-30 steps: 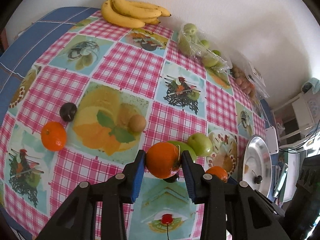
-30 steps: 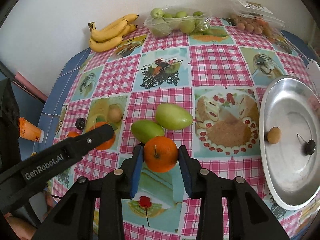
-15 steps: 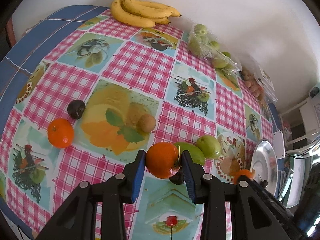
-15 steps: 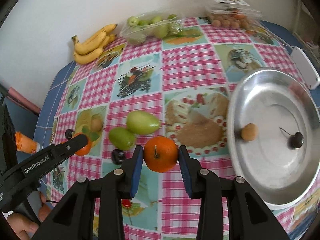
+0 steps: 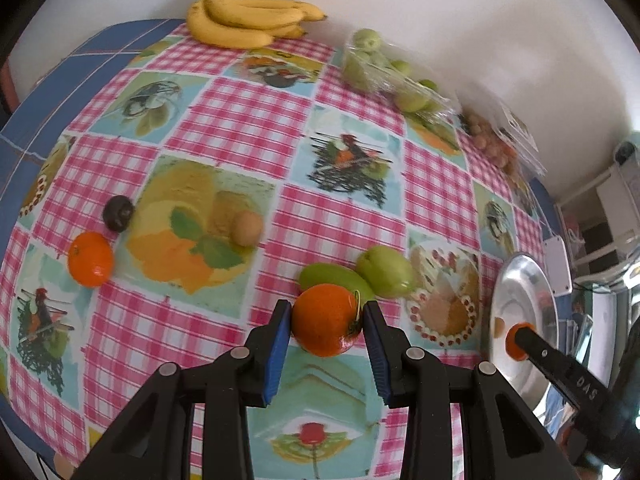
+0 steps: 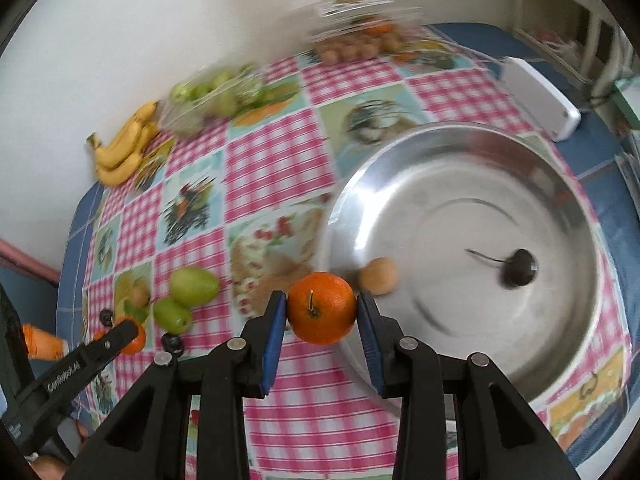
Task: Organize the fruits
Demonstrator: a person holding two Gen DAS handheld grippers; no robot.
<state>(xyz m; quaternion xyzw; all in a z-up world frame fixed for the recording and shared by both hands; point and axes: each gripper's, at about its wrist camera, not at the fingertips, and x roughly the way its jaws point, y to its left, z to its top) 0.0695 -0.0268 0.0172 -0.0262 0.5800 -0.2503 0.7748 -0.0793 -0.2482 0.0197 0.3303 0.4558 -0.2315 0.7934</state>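
Orange (image 6: 321, 307) clamped in right gripper (image 6: 322, 312), over metal bowl (image 6: 576, 216) rim

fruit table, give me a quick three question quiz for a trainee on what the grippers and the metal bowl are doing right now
1. True or false: each gripper is shut on an orange.
2. How many fruits lie in the metal bowl?
3. Which lies nearest the bananas: A) bag of green fruit B) bowl C) white box?

Key: 1. True: left gripper, right gripper. 2. Two: a tan fruit and a dark stemmed one. 3. A.
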